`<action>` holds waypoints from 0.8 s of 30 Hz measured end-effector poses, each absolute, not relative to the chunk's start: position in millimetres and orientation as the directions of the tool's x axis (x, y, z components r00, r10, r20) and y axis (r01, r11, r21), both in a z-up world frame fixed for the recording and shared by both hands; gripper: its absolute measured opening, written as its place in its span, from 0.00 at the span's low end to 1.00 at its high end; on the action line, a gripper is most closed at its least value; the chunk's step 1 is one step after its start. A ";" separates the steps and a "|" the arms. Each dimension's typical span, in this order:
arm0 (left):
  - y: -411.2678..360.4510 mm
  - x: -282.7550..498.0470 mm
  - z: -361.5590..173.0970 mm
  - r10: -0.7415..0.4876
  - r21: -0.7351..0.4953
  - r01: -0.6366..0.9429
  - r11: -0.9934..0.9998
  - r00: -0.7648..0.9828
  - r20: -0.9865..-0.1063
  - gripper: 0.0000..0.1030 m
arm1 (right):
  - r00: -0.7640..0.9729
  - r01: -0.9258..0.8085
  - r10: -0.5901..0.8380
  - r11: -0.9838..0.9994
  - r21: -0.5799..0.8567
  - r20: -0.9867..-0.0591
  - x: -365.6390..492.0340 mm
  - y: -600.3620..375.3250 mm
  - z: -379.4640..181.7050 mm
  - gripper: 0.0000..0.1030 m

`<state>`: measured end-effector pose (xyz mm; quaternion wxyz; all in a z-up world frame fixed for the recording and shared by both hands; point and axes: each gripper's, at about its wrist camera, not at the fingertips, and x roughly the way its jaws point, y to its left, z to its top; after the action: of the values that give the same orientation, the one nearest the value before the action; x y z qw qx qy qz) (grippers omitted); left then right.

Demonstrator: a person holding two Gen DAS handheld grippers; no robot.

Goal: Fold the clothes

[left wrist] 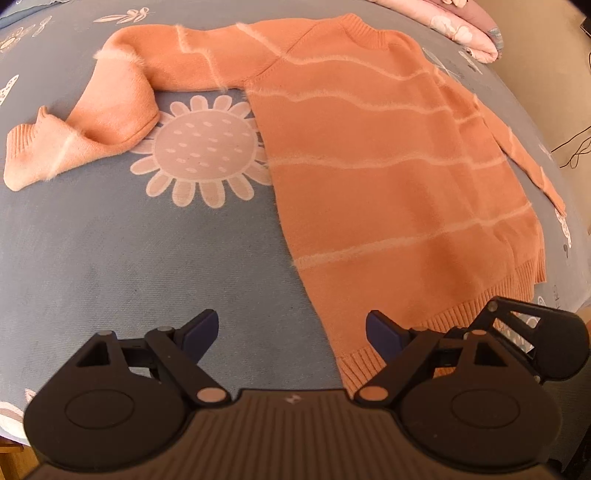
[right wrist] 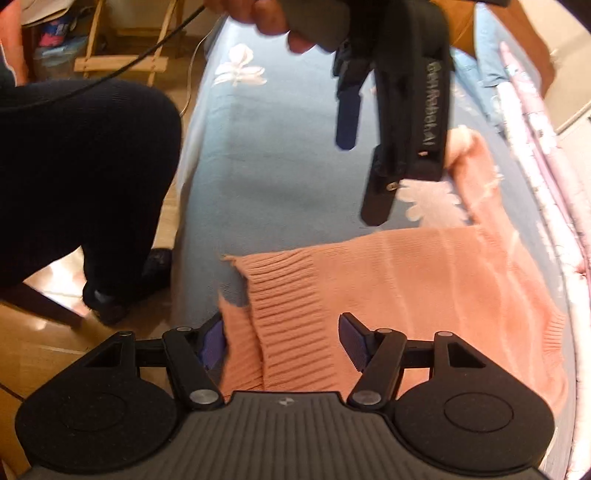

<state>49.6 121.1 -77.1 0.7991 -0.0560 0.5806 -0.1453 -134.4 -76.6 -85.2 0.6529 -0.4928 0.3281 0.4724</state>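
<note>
In the left wrist view the orange sweater (left wrist: 388,177) lies flat on the flower-printed bedspread (left wrist: 129,266), collar toward twelve o'clock, ribbed hem (left wrist: 424,332) toward five o'clock, one sleeve (left wrist: 110,110) flung out and bent toward nine o'clock. The left gripper (left wrist: 291,332) hangs above the cloth with its jaws spread wide and nothing between them; its right finger sits just over the hem's edge. In the right wrist view the right gripper (right wrist: 282,343) is down at a hem corner (right wrist: 258,295), where the rib is doubled into a loose fold. The jaws are partly parted with that fold between them: the left pad (right wrist: 214,343) seems to touch the knit, the other stands clear, so the cloth is not yet pinched. The left gripper (right wrist: 369,147) hangs at one o'clock, a hand (right wrist: 266,18) on its handle. To do this well, I judge the right jaws should catch both layers deep in the rib, and the left should take the opposite corner before lifting, so the hem rises level.
</note>
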 end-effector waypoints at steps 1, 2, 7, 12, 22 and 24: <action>121.9 52.7 -78.8 -0.297 -0.259 0.165 0.952 0.280 -0.913 0.84 | 0.311 -0.951 0.294 0.085 -0.299 -0.904 -131.1 -74.8 -84.6 0.24; 123.6 54.1 -78.5 -0.299 -0.261 0.165 0.951 0.282 -0.912 0.84 | 0.272 -0.961 0.293 0.133 -0.242 -0.917 -125.6 -73.1 -81.5 0.17; 132.1 56.2 -75.8 -0.316 -0.273 0.178 0.945 0.291 -0.903 0.84 | 0.237 -0.920 0.317 0.376 -0.108 -0.918 -99.2 -75.7 -53.0 0.10; 144.2 59.5 -71.1 -0.311 -0.275 0.153 0.949 0.320 -0.895 0.85 | 0.202 -0.835 0.433 0.544 0.076 -0.878 -63.6 -75.8 -5.7 0.09; 177.4 62.7 -63.9 -0.280 -0.278 0.062 0.959 0.374 -0.884 0.85 | 0.161 -0.823 0.389 0.560 0.094 -0.907 -74.7 -52.9 -34.0 0.09; 176.8 60.2 -69.3 -0.272 -0.268 0.061 0.961 0.356 -0.894 0.84 | 0.158 -0.810 0.368 0.579 0.093 -0.916 -80.4 -53.3 -47.7 0.10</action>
<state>60.2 176.8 -69.3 0.8179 -0.0942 0.5583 -0.1019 -80.4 -53.2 -47.7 0.7293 -0.2176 0.5078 0.4037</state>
